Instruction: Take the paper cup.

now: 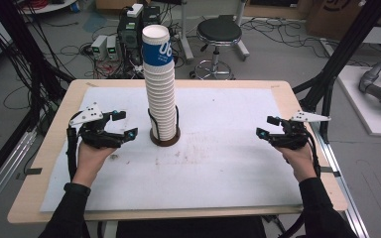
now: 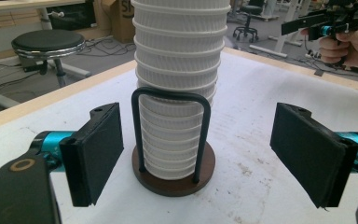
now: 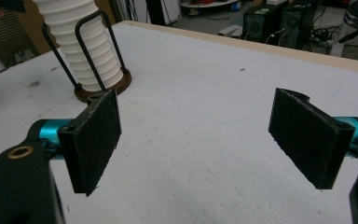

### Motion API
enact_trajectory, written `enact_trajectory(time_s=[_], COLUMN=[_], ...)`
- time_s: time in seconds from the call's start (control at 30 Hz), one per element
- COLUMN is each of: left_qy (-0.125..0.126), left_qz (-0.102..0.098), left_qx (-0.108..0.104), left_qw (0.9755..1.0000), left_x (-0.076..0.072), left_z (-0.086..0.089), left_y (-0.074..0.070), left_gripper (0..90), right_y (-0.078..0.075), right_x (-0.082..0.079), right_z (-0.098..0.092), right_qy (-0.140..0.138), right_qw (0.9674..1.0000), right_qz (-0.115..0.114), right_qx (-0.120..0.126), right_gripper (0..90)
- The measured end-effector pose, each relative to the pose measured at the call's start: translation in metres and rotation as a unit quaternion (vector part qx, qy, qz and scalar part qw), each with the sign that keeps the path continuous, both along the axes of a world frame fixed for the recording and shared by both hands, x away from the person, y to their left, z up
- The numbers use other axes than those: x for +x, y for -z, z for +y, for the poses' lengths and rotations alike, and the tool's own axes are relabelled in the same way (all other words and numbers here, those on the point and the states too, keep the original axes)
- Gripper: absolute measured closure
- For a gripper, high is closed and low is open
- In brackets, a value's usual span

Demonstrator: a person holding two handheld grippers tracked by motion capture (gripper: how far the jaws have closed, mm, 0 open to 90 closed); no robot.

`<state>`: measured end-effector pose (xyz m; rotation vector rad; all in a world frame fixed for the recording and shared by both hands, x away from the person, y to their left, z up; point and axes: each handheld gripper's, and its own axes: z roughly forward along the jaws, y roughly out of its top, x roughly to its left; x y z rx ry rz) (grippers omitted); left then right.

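A tall stack of white ribbed paper cups (image 1: 160, 94) stands in a holder with a round brown base (image 1: 164, 141) and black wire hoops, at the middle of the table; its top cup carries a blue band. My left gripper (image 1: 124, 125) hovers just left of the stack, pointing at it, jaws open with nothing between them. In the left gripper view the cup stack (image 2: 179, 79) and the base (image 2: 173, 179) sit beyond the open pads (image 2: 95, 151). My right gripper (image 1: 267, 127) is open far to the right, over bare table. The right gripper view has the cup stack (image 3: 85, 46) at upper left.
A white sheet (image 1: 218, 163) with faint brown stains covers the wooden table (image 1: 44, 148). Beyond the far edge stand a black stool (image 1: 219, 33), computer boxes and cables. Black frame posts rise at both sides.
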<state>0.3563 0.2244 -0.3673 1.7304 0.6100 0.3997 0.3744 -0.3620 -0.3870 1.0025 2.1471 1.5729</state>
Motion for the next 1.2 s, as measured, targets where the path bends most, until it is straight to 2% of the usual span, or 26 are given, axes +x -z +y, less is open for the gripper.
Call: enact_trajectory(time_s=[0.23,0.47,0.63,0.73,0.93,1.17,1.2], left_qy=[0.006,0.006,-0.002,0.001,0.003,0.007,0.006], left_qz=[0.009,0.005,-0.001,-0.002,-0.028,-0.035,-0.042], left_qx=[0.006,-0.010,-0.012,-0.016,-0.022,-0.025,-0.026], left_qw=[0.9999,0.9999,0.9999,0.9999,0.9994,0.9990,0.9988], left_x=[0.000,0.000,0.001,0.003,0.009,0.018,0.020], left_z=[-0.002,-0.001,0.001,0.001,-0.007,-0.015,-0.016], left_y=[-0.004,-0.009,-0.023,-0.031,-0.050,-0.069,-0.073], left_gripper=[16.9,16.9,16.9,16.6,16.4,14.2,14.1], right_y=[0.000,0.001,0.000,0.000,0.000,0.000,0.000], right_x=[0.001,0.001,0.001,0.001,0.000,0.000,0.000], right_z=[-0.001,-0.001,-0.001,-0.001,0.000,0.000,0.000], right_qy=[0.001,0.000,0.000,0.000,-0.001,-0.001,-0.002], right_qw=[1.0000,1.0000,1.0000,1.0000,1.0000,1.0000,1.0000], right_qz=[-0.001,0.004,0.000,0.001,-0.001,0.001,-0.001], right_qx=[0.003,0.004,0.004,0.006,0.004,0.004,0.004], right_gripper=[17.1,17.1,17.1,17.1,17.1,17.1,17.1])
